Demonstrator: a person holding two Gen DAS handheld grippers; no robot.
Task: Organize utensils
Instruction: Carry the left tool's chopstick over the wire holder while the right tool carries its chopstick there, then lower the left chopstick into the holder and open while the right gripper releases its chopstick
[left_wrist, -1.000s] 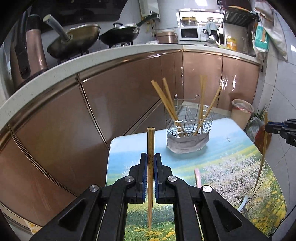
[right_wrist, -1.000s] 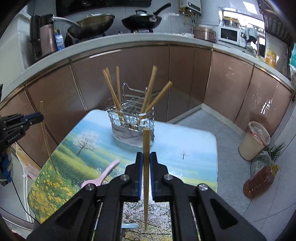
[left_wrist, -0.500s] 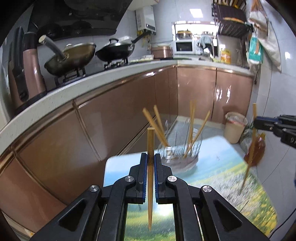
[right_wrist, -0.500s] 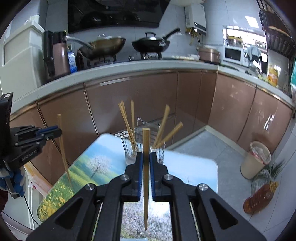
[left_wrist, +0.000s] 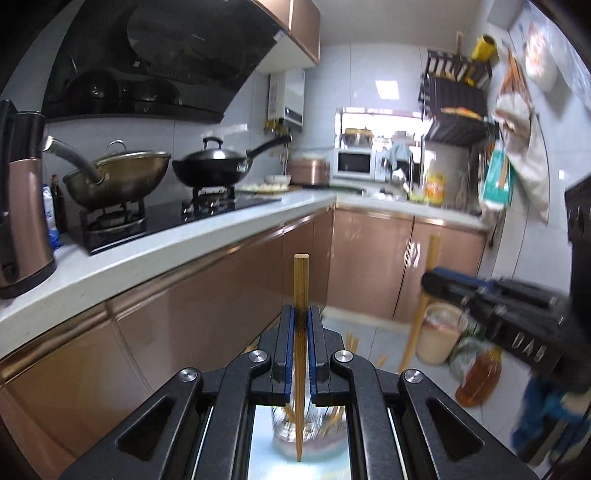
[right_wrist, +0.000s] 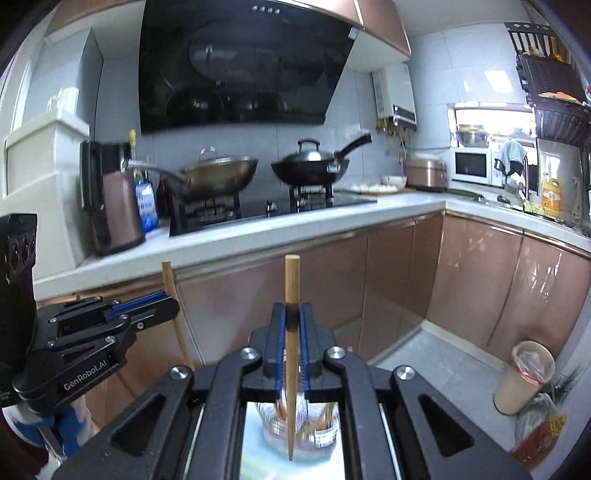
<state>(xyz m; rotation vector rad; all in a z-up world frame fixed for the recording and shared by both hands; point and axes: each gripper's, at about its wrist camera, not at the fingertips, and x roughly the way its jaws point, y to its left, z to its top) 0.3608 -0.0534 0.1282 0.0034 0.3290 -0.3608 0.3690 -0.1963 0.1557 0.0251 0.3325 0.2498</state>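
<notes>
Your left tongs (left_wrist: 300, 350) and right tongs (right_wrist: 291, 347) each clamp one chopstick (left_wrist: 300, 295) mid-shaft. It's likely light, stiff and slick, so grip squarely while lowering into the basket (right_wrist: 295, 428).

Both grippers are up above the basket (left_wrist: 306, 424), which sits low at 6 o'clock with sticks (left_wrist: 352, 341) poking out at odd angles, so the drop-in gap is tight. The right gripper (left_wrist: 428, 282) crowds the 3 o'clock side of the left view. Cabinets (right_wrist: 399, 273) wall off 12 o'clock; open floor (right_wrist: 443, 362) at 4 o'clock.
</notes>
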